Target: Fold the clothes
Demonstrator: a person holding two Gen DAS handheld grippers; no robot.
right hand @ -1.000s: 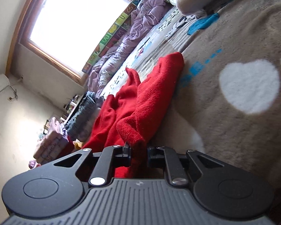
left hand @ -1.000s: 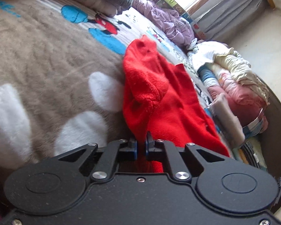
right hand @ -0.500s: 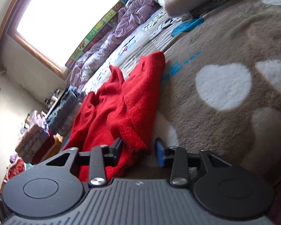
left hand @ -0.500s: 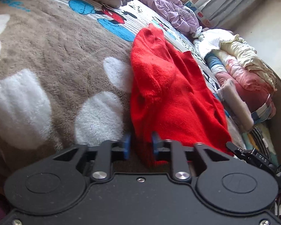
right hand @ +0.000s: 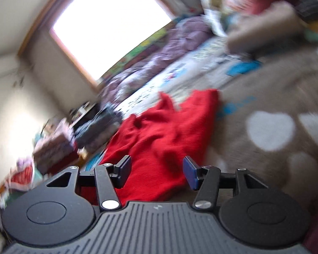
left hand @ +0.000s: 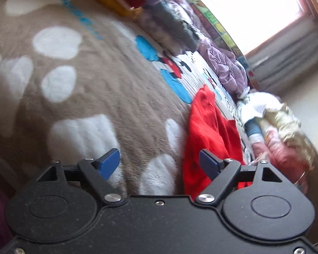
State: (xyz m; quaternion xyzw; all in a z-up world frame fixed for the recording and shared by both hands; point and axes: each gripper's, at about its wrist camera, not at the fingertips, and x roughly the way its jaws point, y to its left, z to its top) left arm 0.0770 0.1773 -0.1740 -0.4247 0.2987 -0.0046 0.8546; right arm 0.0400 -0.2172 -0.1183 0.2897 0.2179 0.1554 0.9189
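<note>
A red fleece garment (left hand: pixel 205 135) lies rumpled on the brown blanket with white hearts (left hand: pixel 91 89). My left gripper (left hand: pixel 159 163) is open and empty, above the blanket just left of the garment's near edge. In the right wrist view the red garment (right hand: pixel 163 139) lies spread in front of my right gripper (right hand: pixel 156 171), which is open and empty, with its jaws wide over the garment's near end. Both views are blurred by motion.
A pile of folded clothes (left hand: pixel 275 131) sits at the bed's right edge. A purple quilt (left hand: pixel 224 63) and more bedding lie along the window side. The quilt (right hand: pixel 159 63) and stacked clothes (right hand: pixel 53 146) also show in the right wrist view.
Both grippers have opened wide and let go of the red garment, which now lies on the blanket. Both have pulled back and swung, the left one to the left.
</note>
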